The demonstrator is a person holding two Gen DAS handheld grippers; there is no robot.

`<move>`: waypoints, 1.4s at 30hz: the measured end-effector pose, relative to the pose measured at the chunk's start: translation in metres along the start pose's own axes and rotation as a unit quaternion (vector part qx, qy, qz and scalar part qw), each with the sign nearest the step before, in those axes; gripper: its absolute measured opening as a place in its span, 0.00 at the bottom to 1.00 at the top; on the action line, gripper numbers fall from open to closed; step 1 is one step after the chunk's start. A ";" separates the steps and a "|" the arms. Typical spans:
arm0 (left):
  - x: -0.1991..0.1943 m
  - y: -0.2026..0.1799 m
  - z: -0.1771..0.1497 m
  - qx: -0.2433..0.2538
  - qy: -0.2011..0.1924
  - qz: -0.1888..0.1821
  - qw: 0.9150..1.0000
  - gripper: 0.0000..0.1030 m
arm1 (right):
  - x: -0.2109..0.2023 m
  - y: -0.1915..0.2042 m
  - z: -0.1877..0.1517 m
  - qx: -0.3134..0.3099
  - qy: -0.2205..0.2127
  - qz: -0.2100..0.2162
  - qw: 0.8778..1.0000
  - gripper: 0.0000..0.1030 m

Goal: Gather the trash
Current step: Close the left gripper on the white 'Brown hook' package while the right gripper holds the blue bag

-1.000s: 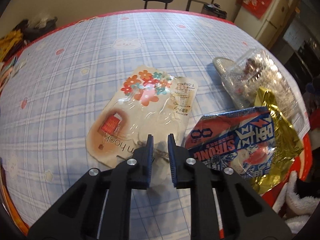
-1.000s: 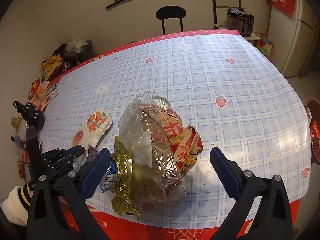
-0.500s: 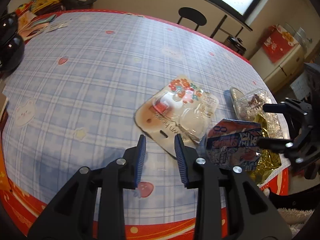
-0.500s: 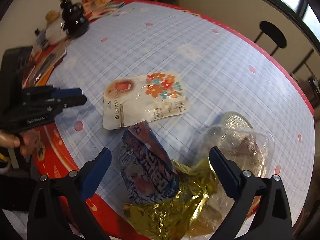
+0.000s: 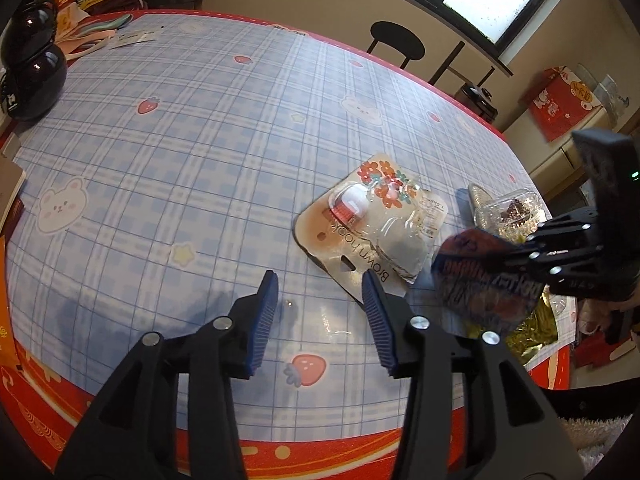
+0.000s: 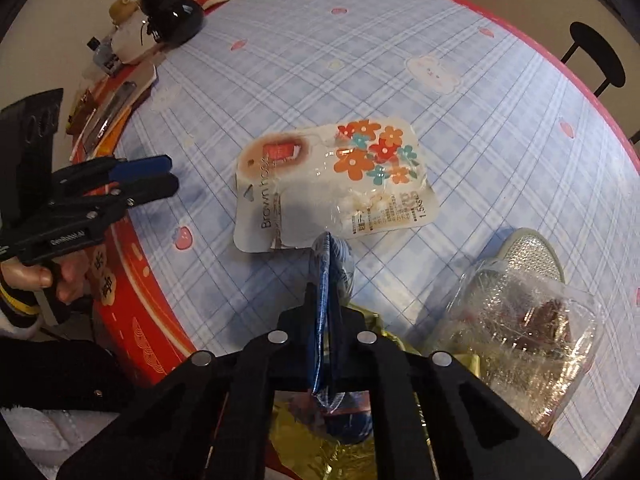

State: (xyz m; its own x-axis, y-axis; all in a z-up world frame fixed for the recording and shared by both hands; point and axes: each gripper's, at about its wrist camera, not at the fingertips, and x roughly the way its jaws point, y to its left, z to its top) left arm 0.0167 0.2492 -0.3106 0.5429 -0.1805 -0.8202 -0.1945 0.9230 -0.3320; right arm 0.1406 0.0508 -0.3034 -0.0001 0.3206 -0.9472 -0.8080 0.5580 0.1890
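Tablecloth (image 5: 208,128) blue plaid (red border); wrapper (image 6: 340,264) blue; foil (image 5: 536,320) gold.

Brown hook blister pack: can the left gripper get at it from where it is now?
Probably yes. The left gripper is open with nothing between its jaws, and the blister pack lies flat just ahead, its near corner uncovered. The right gripper pinches the blue wrapper alongside.

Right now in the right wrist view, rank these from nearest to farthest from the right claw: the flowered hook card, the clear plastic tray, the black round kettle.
1. Flowered hook card, just ahead of the right claw.
2. Clear plastic tray, lower right.
3. Black round kettle, far upper left.
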 end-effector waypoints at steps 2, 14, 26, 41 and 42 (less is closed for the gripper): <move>0.006 -0.006 0.003 0.010 0.005 -0.005 1.000 0.49 | -0.017 -0.001 -0.002 0.014 -0.030 0.010 0.999 0.06; 0.057 -0.023 0.056 0.077 0.031 -0.023 0.996 0.71 | -0.076 -0.043 -0.030 0.132 -0.167 -0.046 0.976 0.06; 0.119 -0.054 0.094 0.123 0.056 -0.020 0.991 0.46 | -0.094 -0.059 -0.059 0.175 -0.191 -0.060 0.964 0.06; 0.128 -0.075 0.086 0.167 0.036 -0.022 0.985 0.12 | -0.099 -0.080 -0.083 0.222 -0.195 -0.062 0.953 0.06; 0.127 -0.077 0.085 0.170 0.035 -0.016 0.985 0.11 | -0.101 -0.081 -0.084 0.222 -0.197 -0.062 0.953 0.06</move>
State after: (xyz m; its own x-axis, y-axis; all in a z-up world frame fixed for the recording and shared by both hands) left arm 0.1695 0.1840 -0.3494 0.4841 -0.2243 -0.8458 0.1127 0.9745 -0.1939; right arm 0.1564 -0.0909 -0.2447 0.3710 0.4436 -0.8158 -0.4577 0.8517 0.2551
